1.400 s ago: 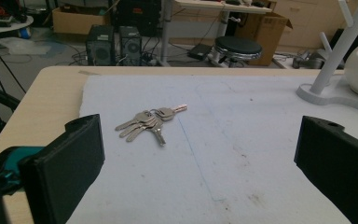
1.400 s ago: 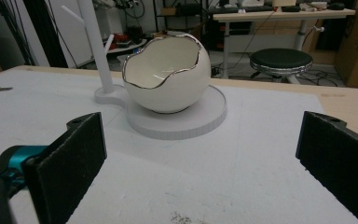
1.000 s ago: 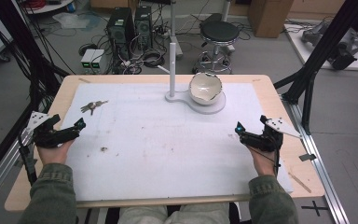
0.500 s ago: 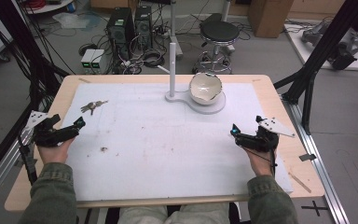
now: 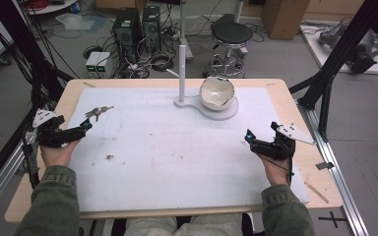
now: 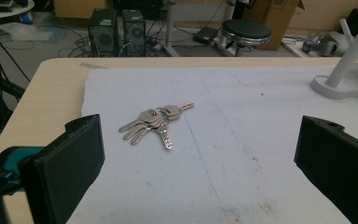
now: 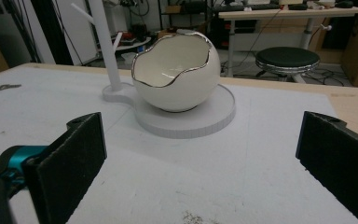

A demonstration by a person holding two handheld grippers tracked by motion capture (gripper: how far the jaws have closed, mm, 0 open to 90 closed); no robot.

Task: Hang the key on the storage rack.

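In the high view, the left tool [image 5: 84,127] is at about 9 o'clock on the tabletop [image 5: 295,105], held low over the white mat [image 5: 177,157]. Its jaws stand wide apart and hold nothing. The bunch of keys [image 5: 98,112] lies just ahead of it, at about 10 o'clock, near the tips but not touching them. From above the keys are only a small silver shape; the left gripper view shows them better: the bunch of keys [image 6: 156,122] has several keys spread like a fan on one ring, flat on the mat, between the two black jaws and farther away.

The right tool [image 5: 248,135] is at about 3 o'clock, also wide open and empty, above the mat. In the right gripper view, the white egg-shaped bowl [image 7: 176,72] stands upright on a round white base [image 7: 214,119], well apart from the jaws. Its cut rim has a silver edge, a detail that the high view hardly gives. In the high view the egg-shaped bowl [image 5: 216,93] is at about 12 o'clock, with a white post [image 5: 181,73] just beside it on the same base.

In both gripper views the frame edges cut off the jaws, so their tips are not visible there. The inside bottom of the bowl is hidden behind its front wall in the right gripper view.
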